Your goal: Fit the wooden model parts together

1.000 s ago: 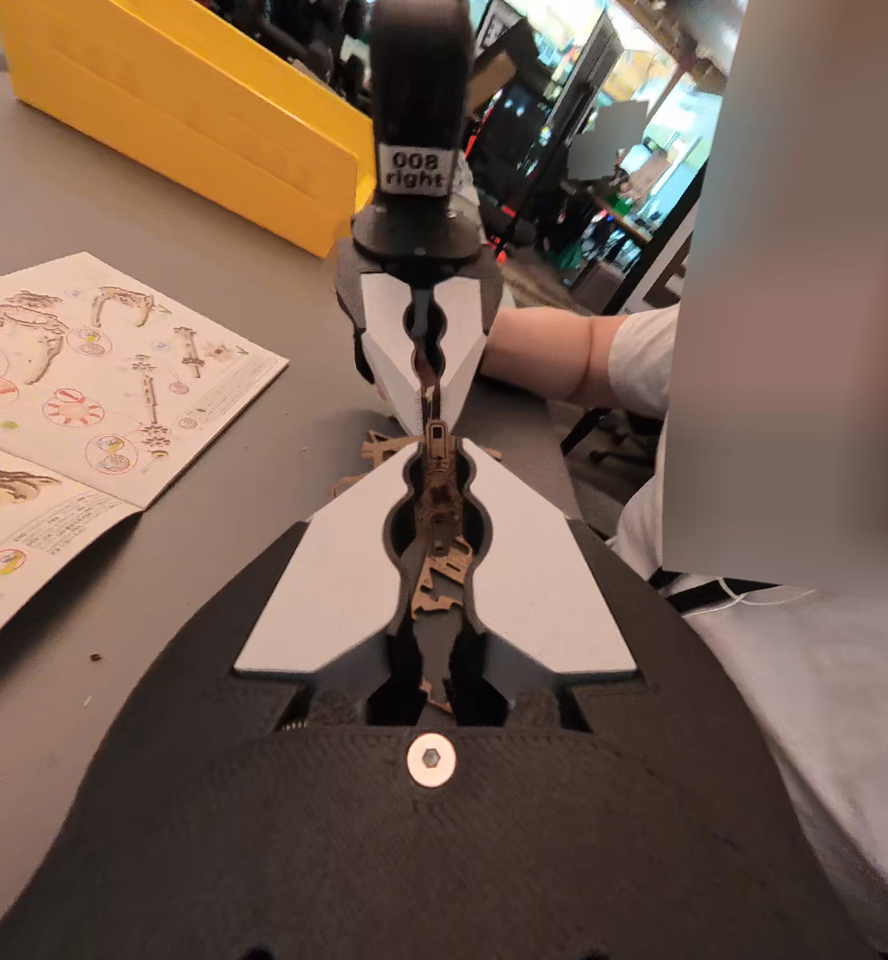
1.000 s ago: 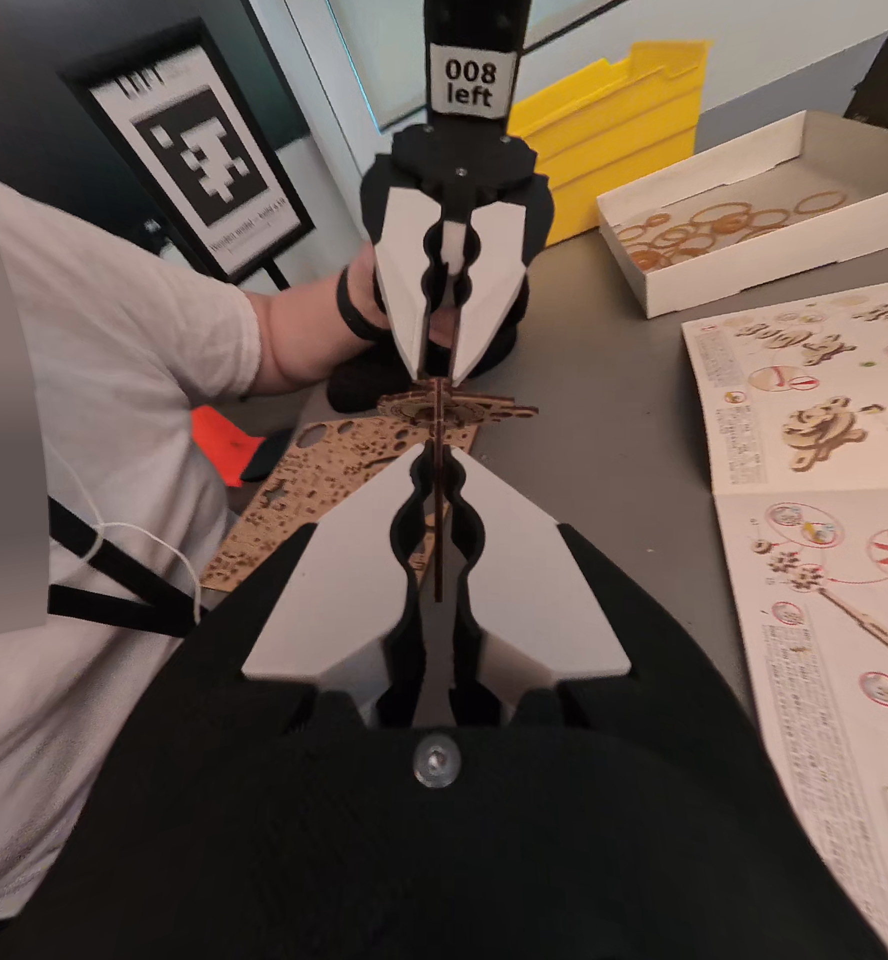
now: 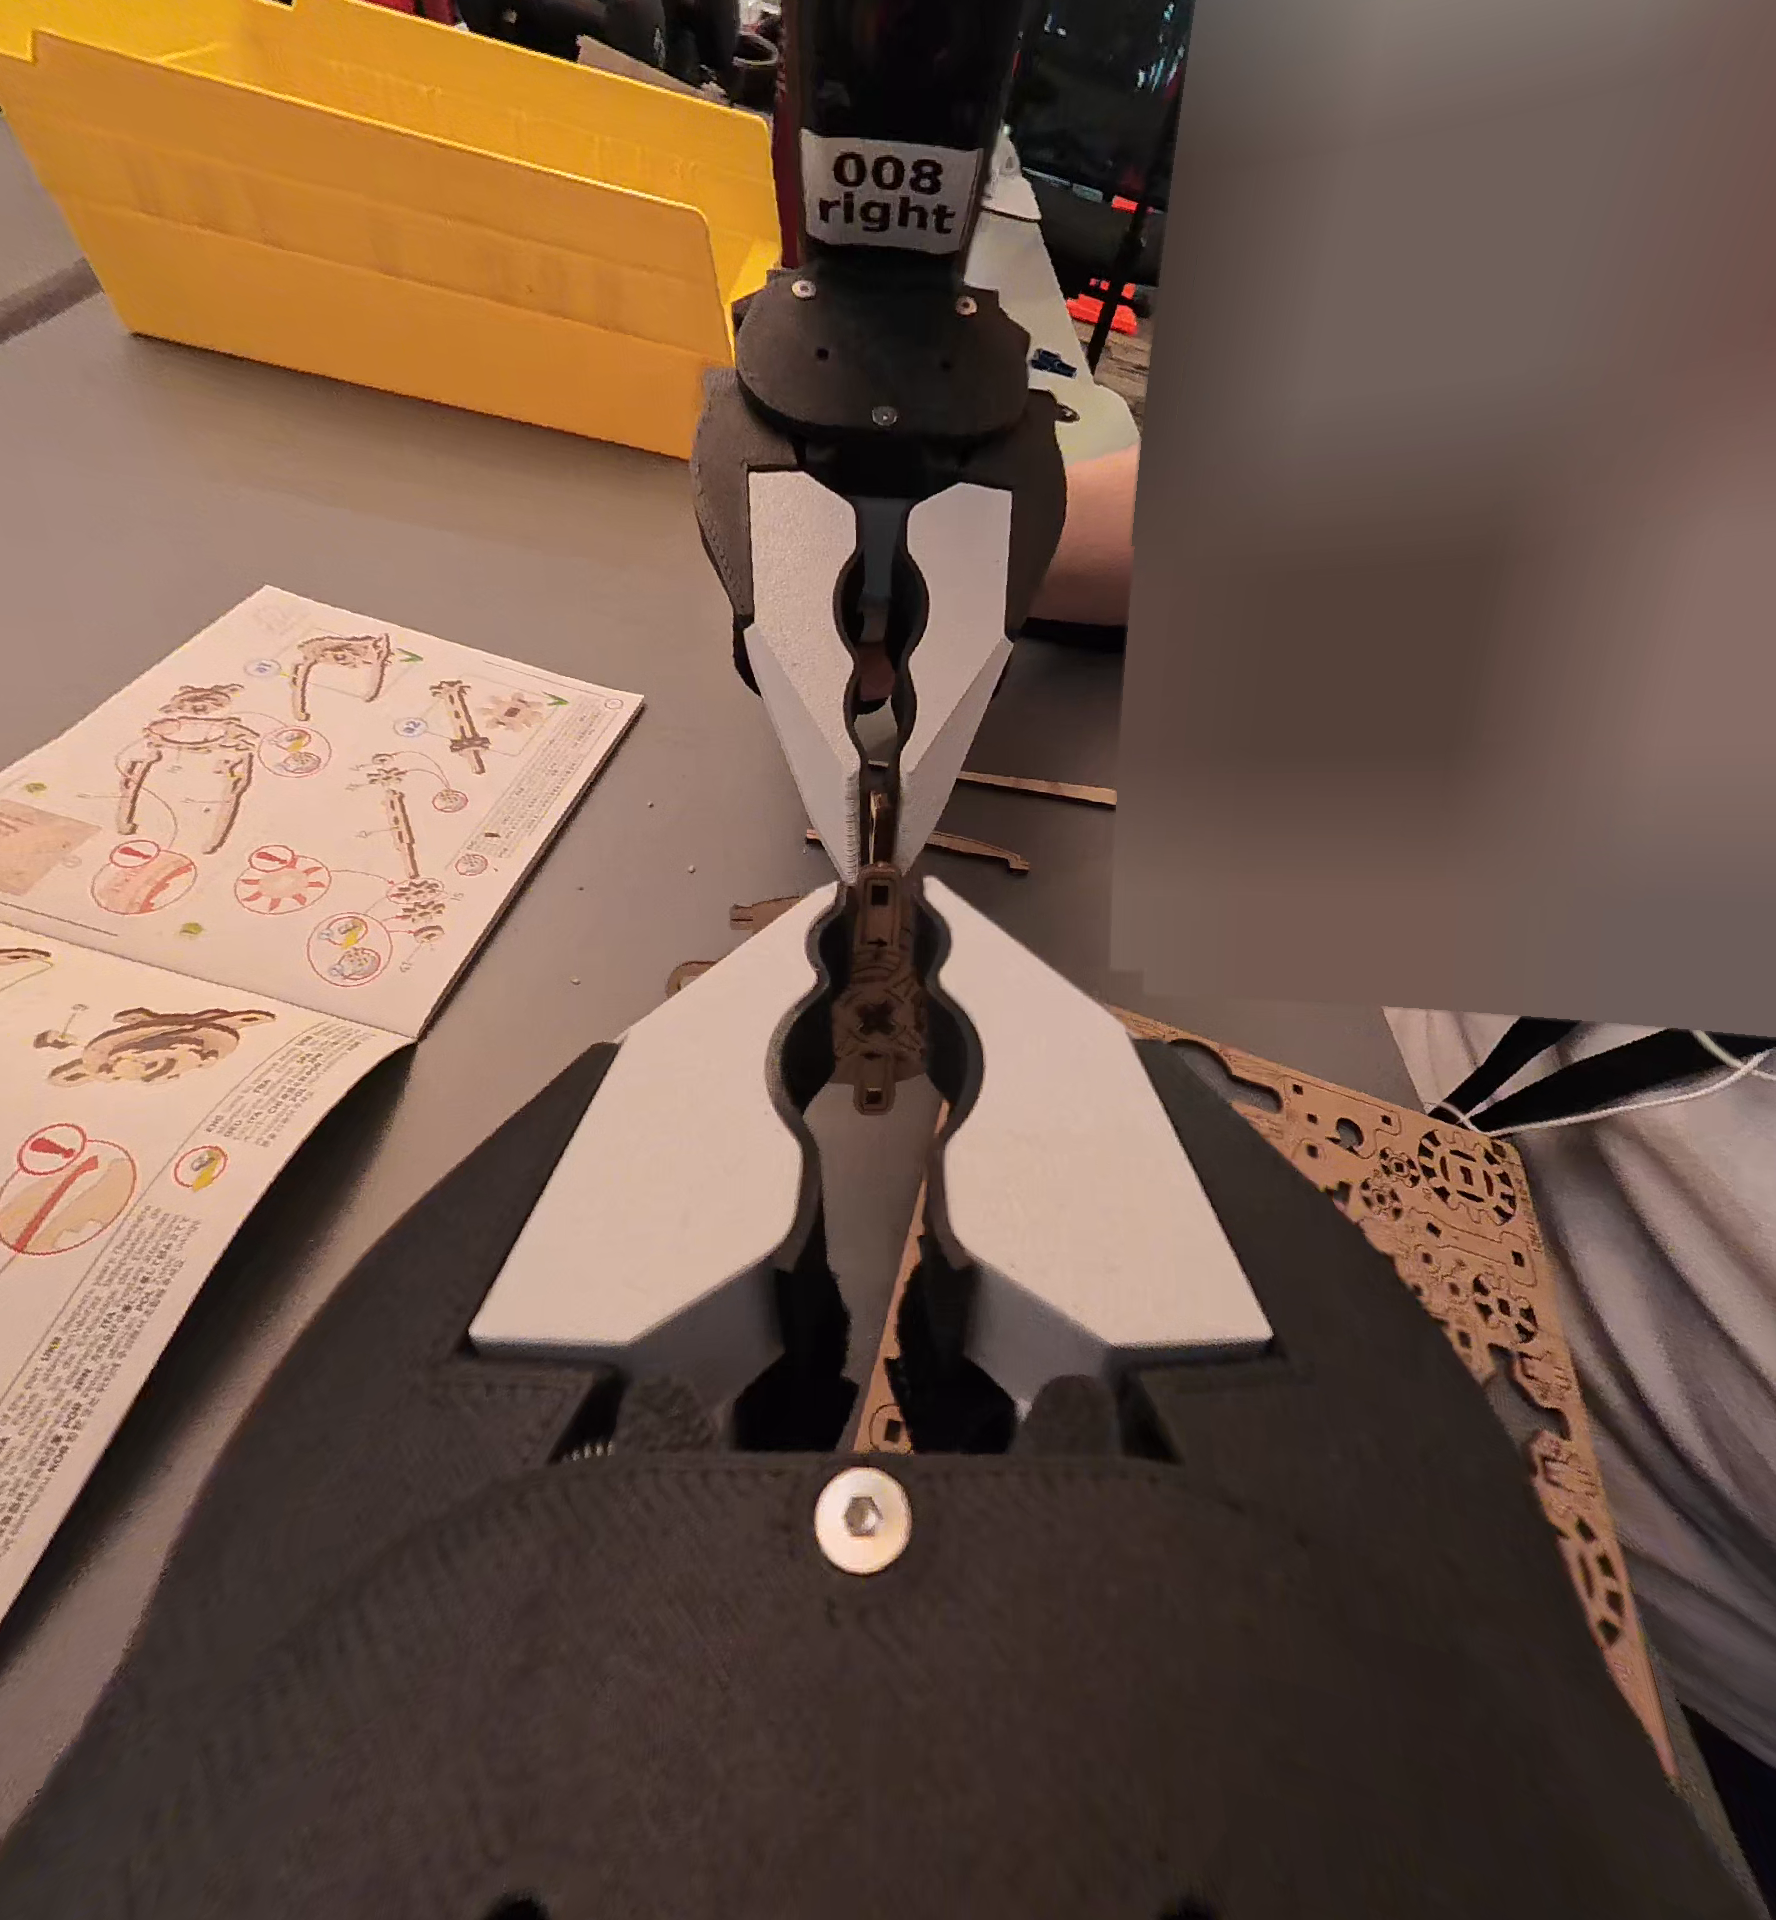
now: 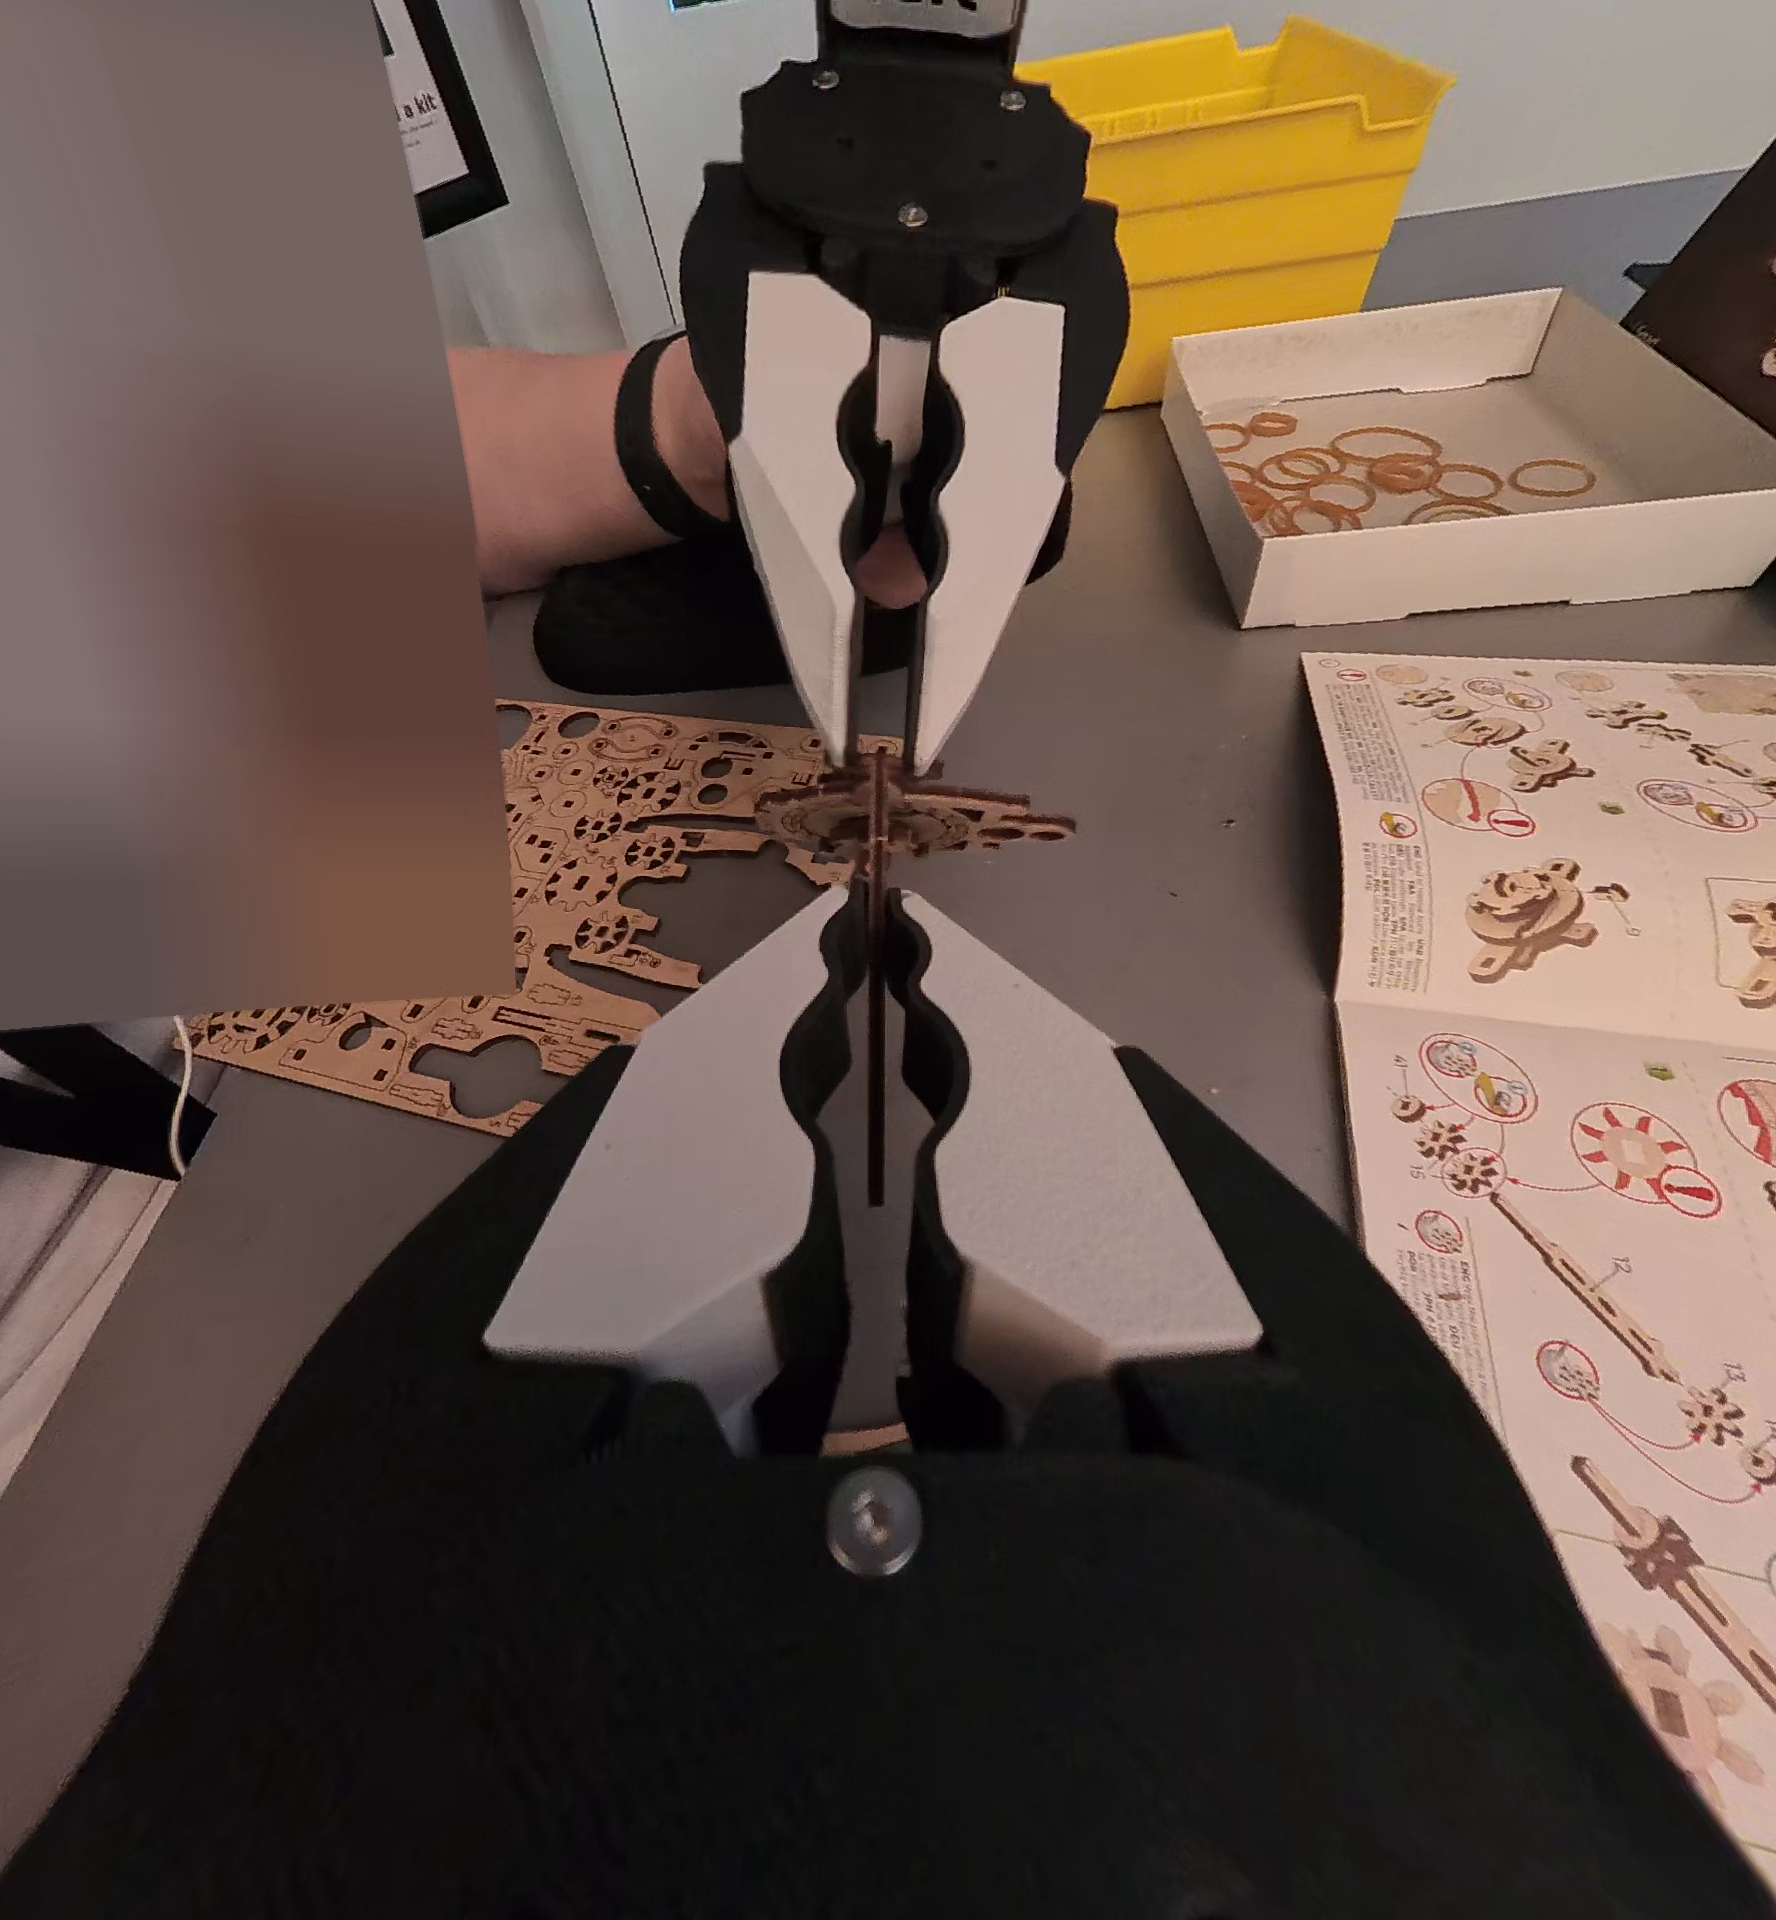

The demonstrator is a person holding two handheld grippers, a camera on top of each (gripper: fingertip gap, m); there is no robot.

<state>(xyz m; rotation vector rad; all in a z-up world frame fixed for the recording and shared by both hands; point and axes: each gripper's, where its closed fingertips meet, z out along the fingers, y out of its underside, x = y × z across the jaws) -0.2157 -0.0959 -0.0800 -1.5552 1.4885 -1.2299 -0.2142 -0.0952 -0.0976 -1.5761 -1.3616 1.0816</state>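
Both tongs meet tip to tip above the table (image 3: 364, 520). Left tong (image 3: 879, 883) is pressed onto a flat plate (image 3: 876, 997), which lies across its fingers with a slotted end poking out at the tips. Right tong (image 4: 871, 904) pinches a thin strip (image 4: 875, 1039) edge-on; the strip runs back between its fingers and forward through the plate, seen from this side as a toothed disc (image 4: 925, 821).

Remaining items, in descending size: booklet (image 4: 1590, 1039), open beside the tongs; yellow bin (image 3: 396, 239) at the far edge; cut-out sheet (image 4: 593, 883), lying beneath the joint; white tray (image 4: 1486, 561) of rings (image 4: 1383, 478).

Hazards:
- Misalignment. The strip stands square to the plate. If either tong tilts while being pushed, the strip is likely to jam in the slot or snap.
- Slip. Each part is held only by a narrow edge grip; twisting could rotate it between the fingers.

Pose: tongs face each other on one line, both roughly level. A forearm (image 4: 551, 468) rests low behind the left tong.
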